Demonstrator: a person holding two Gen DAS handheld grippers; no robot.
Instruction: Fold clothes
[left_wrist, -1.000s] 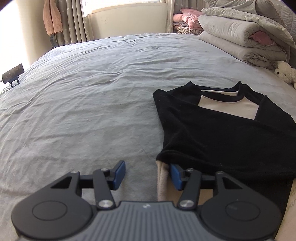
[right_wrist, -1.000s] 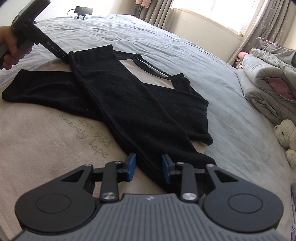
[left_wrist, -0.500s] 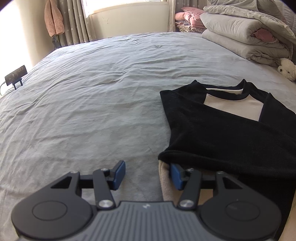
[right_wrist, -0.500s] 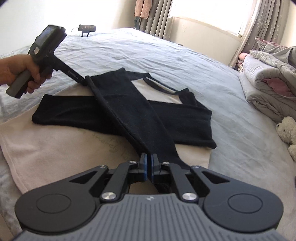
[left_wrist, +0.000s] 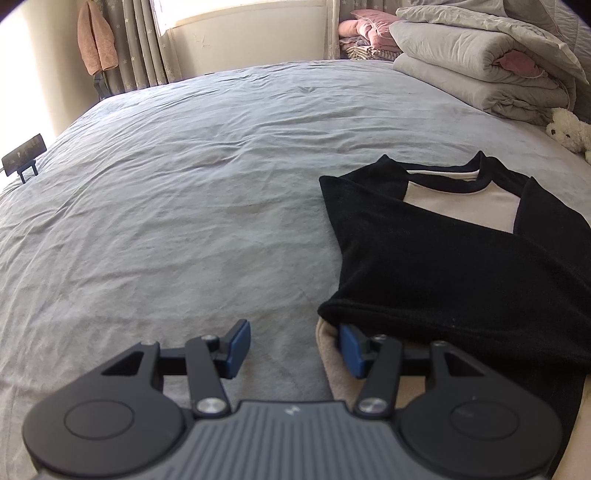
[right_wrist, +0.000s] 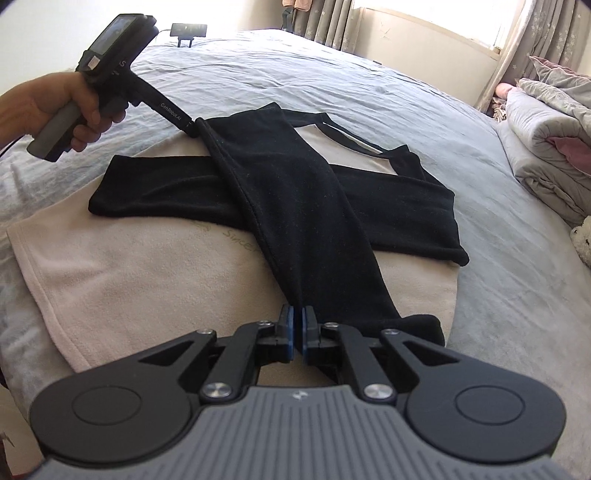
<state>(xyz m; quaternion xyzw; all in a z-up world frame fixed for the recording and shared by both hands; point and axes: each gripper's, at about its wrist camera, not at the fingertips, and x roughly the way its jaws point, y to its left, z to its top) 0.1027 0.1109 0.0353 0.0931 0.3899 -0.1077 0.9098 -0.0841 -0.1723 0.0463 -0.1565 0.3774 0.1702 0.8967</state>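
White lettering reading "GenRobot.AI" runs along the black arm of the handheld left gripper (right_wrist: 194, 127). Grey script print on the pale pink fleece sweatshirt (right_wrist: 147, 280) begins "Since", the rest hidden under its black sleeve (right_wrist: 314, 229).

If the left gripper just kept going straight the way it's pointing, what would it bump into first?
Probably the grey bedsheet. The left gripper tilts downward with open fingers, and only bare sheet lies between and ahead of them. The black-sleeved shirt sits just off to the right, though its edge is close to the right finger.
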